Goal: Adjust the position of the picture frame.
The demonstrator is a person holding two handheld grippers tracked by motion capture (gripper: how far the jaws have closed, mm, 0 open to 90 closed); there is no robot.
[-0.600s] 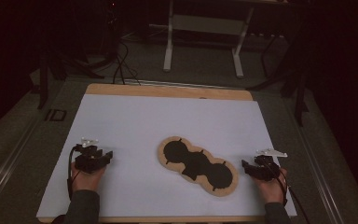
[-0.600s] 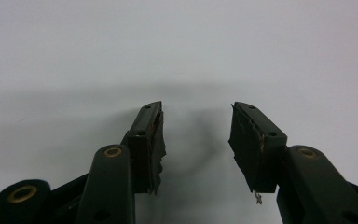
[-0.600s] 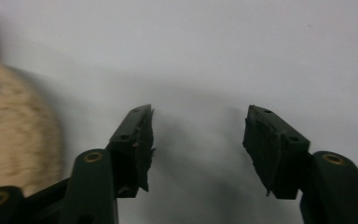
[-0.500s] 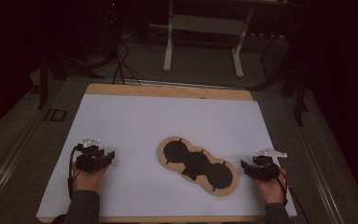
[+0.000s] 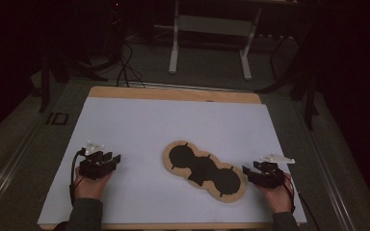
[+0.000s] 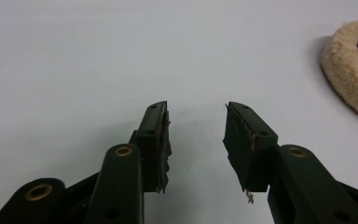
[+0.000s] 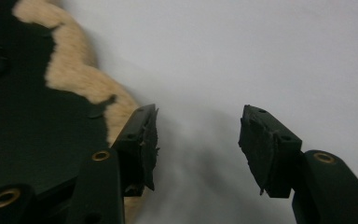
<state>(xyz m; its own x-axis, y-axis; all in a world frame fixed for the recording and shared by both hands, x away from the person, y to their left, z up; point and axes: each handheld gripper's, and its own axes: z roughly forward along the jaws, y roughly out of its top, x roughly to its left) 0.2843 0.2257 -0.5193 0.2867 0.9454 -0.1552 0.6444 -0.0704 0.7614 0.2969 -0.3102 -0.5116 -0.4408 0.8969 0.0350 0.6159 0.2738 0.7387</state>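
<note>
A flat three-lobed pad (image 5: 204, 171), black in the middle with a tan fleecy rim, lies on the white sheet (image 5: 173, 122) right of centre. My left gripper (image 5: 114, 159) rests on the sheet well to the pad's left, pointing toward it, jaws open and empty. In the left gripper view the gripper (image 6: 197, 121) has bare sheet between its jaws, and the pad's fleecy end (image 6: 347, 65) shows far right. My right gripper (image 5: 247, 172) sits at the pad's right end, open. In the right gripper view the gripper (image 7: 198, 126) has one jaw over the pad's rim (image 7: 74, 70), with nothing between the pads.
The sheet covers a wooden tabletop (image 5: 173, 93). Behind the table on the dark floor stand a white frame's legs (image 5: 174, 48) and loose cables (image 5: 123, 62). A hand holds each gripper at the near edge.
</note>
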